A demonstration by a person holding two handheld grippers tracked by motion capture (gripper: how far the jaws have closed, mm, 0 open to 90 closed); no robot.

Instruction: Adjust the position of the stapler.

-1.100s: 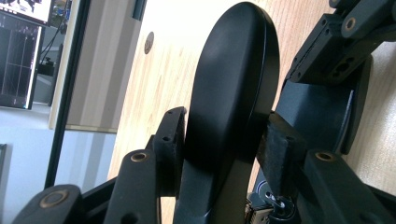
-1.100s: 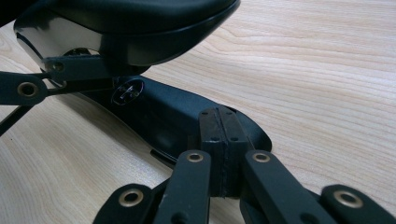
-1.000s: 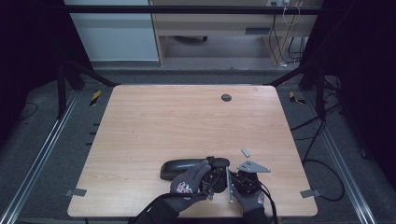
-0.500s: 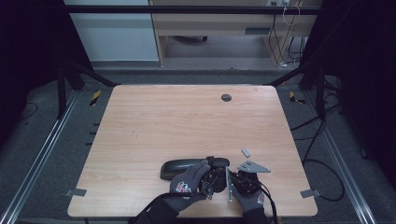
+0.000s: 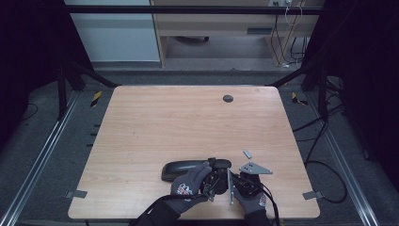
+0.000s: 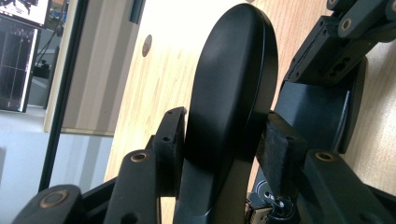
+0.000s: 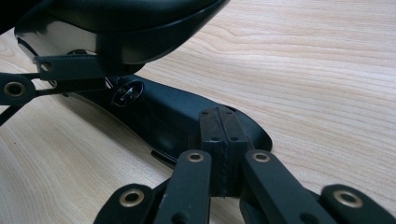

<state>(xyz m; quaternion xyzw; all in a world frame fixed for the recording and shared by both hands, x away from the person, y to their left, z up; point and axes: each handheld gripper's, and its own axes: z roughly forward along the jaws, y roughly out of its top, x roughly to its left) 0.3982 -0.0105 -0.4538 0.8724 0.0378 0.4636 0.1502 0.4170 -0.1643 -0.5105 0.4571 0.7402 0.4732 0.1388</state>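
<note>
High view: your two gloved hands sit close together at the near edge of the wooden table point(image 5: 141, 127). Your left gripper point(image 5: 214, 176) and your right gripper point(image 5: 240, 181) meet over a long black case point(image 5: 181, 169) lying flat on the table just left of them, near the front edge. A small grey block point(image 5: 247, 153) rests on the wood just beyond the right gripper, and a dark round grommet point(image 5: 228, 98) sits far back.

Left gripper view: your left gripper point(image 6: 224, 144) pinches the black case's rounded lid point(image 6: 233, 88) edge-on, one pad pressed on each face. The lid stands raised, well off the wood. The other gripper's linkage shows at upper right.

Right gripper view: your right gripper point(image 7: 219, 126) has its pads pressed flat together, nothing between them. The tips rest against the low black base shell point(image 7: 159, 112) of the case, which lies on the table. The raised lid point(image 7: 121, 23) hangs above the base at upper left.
</note>
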